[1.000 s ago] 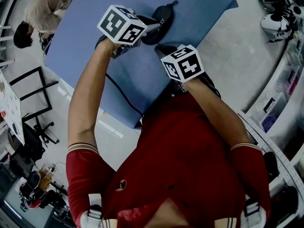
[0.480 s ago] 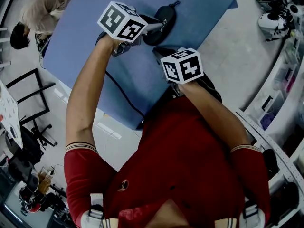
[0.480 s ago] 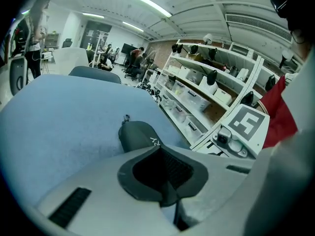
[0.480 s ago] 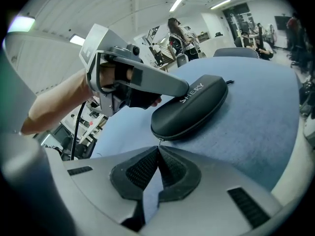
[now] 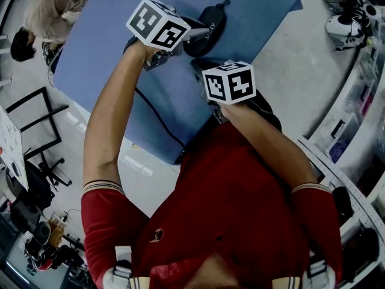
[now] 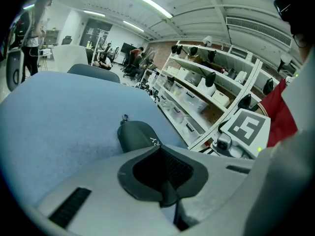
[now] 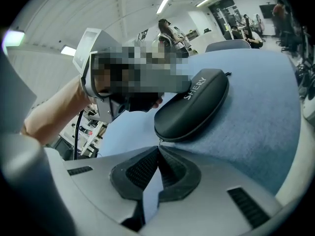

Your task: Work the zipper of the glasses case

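Note:
A black glasses case (image 5: 207, 26) lies on the blue table (image 5: 120, 47); it also shows as the case (image 7: 194, 107) and the case (image 6: 137, 134). My left gripper (image 5: 201, 32) is shut, and in the right gripper view its nose rests on top of the case. From behind the left gripper (image 6: 160, 150), the case lies just past the tips, with a small loop (image 6: 125, 117) at its far end. The right gripper (image 7: 158, 150) is shut at the case's near end, its tips meeting on the small zipper pull (image 7: 160, 142). In the head view the right gripper (image 5: 197, 60) sits below the case.
A black cable (image 5: 157, 120) runs over the table toward its near edge. A person in beige (image 5: 57, 11) bends at the far left. Metal frames (image 5: 36, 119) stand on the floor at left; shelving and white gear (image 5: 349, 20) line the right side.
Both marker cubes have shifted slightly, and the right one has rolled a little. The case and both grippers stay in about the same place.

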Action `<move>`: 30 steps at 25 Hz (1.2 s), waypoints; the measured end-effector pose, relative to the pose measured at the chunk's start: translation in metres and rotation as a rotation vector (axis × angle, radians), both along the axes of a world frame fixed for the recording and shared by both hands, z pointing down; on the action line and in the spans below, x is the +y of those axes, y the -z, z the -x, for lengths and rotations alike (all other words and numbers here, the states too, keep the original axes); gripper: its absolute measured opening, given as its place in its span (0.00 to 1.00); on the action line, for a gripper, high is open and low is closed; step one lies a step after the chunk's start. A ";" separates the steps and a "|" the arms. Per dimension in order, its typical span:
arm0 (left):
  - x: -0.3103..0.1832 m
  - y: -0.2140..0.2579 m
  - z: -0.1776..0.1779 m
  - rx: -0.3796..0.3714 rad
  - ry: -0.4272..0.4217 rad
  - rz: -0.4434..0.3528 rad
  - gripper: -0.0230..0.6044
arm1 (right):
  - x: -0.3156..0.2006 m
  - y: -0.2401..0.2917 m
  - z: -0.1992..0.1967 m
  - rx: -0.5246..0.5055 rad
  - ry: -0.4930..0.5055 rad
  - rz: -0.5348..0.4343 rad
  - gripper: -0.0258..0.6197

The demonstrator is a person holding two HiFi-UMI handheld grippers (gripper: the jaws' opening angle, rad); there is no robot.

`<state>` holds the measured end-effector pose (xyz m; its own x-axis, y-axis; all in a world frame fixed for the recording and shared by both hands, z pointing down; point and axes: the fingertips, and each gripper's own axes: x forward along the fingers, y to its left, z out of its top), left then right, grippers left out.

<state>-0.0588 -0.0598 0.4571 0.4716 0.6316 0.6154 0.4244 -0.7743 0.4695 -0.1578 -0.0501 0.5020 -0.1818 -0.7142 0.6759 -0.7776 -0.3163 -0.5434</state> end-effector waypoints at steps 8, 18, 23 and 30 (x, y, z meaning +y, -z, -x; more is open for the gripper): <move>0.000 0.002 0.001 0.002 0.003 0.060 0.05 | -0.009 0.001 0.003 -0.063 -0.088 -0.014 0.04; -0.006 0.003 -0.002 0.015 0.011 0.115 0.05 | -0.020 0.002 0.000 -0.120 -0.183 -0.023 0.04; -0.007 0.004 -0.003 0.024 -0.001 0.123 0.05 | -0.022 0.003 0.000 -0.090 -0.174 -0.024 0.04; -0.007 0.005 -0.003 0.033 0.004 0.136 0.05 | -0.033 0.003 -0.001 -0.102 -0.222 -0.035 0.04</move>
